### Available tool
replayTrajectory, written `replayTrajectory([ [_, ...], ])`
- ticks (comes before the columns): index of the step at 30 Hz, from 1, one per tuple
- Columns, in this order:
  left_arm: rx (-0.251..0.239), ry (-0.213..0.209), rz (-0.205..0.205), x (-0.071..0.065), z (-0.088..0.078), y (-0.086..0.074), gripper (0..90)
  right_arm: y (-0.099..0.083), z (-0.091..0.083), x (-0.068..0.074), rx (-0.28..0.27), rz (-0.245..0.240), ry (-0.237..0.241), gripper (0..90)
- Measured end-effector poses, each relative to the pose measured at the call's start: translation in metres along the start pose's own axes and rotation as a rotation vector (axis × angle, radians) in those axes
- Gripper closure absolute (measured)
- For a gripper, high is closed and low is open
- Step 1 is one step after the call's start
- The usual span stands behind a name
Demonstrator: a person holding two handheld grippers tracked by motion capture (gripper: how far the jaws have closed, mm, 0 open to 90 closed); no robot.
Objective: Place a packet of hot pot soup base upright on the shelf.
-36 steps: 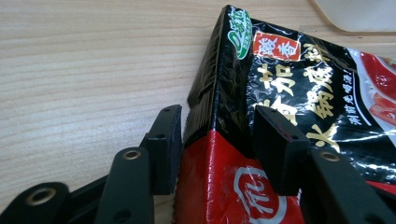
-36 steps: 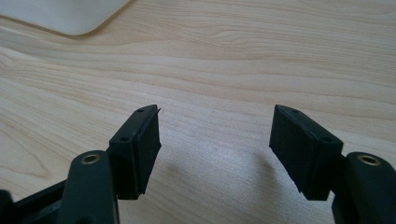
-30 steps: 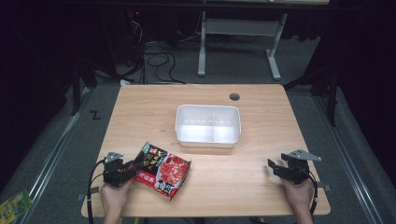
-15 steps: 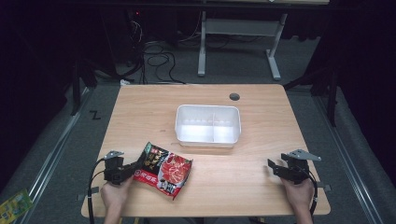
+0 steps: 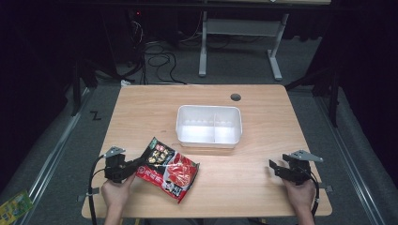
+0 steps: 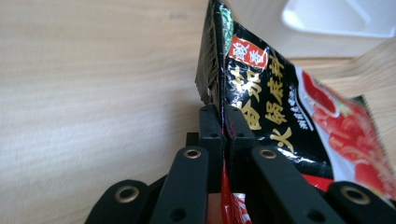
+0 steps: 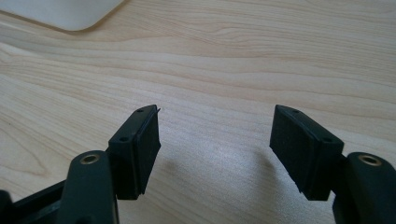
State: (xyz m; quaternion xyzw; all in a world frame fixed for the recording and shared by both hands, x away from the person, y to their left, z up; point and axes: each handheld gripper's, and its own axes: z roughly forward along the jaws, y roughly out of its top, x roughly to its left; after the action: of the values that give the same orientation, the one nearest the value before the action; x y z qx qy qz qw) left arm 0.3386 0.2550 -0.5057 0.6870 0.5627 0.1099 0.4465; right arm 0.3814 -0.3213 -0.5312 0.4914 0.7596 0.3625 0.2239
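The packet (image 5: 168, 169) sits at the front left of the surface (image 5: 263, 187), its left edge pinched in my left gripper (image 5: 136, 165), whose jaws have just closed on it. I'd lift slowly and keep the packet's far end from dragging, then carry it toward the bin (image 5: 209, 124) just behind. The left gripper view confirms the bite: jaws tight on the packet's (image 6: 261, 102) sealed edge. The right gripper (image 7: 215, 140) rests near the right front corner, jaws wide apart and holding nothing.
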Motion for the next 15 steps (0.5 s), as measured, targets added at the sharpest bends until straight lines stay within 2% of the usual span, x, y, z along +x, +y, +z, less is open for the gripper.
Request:
replayTrajectory([
  [3,-0.022,-0.022,0.020,-0.008,-0.004,0.007,88.7,0.000,0.000,-0.001,-0.003,-0.015,0.001,33.8],
  [5,-0.033,-0.034,0.039,-0.014,-0.006,0.012,88.6,0.000,0.000,0.000,-0.002,0.001,0.000,33.8],
  [9,-0.048,-0.052,0.068,-0.024,-0.010,0.019,88.7,0.000,0.000,-0.001,-0.013,-0.001,0.001,33.8],
  [10,-0.070,-0.071,0.084,-0.032,-0.013,0.023,88.7,0.000,-0.001,-0.001,-0.014,-0.005,0.001,33.8],
  [15,-0.079,-0.106,0.154,-0.054,-0.015,0.036,88.7,-0.001,-0.002,-0.001,-0.021,0.009,0.008,33.8],
])
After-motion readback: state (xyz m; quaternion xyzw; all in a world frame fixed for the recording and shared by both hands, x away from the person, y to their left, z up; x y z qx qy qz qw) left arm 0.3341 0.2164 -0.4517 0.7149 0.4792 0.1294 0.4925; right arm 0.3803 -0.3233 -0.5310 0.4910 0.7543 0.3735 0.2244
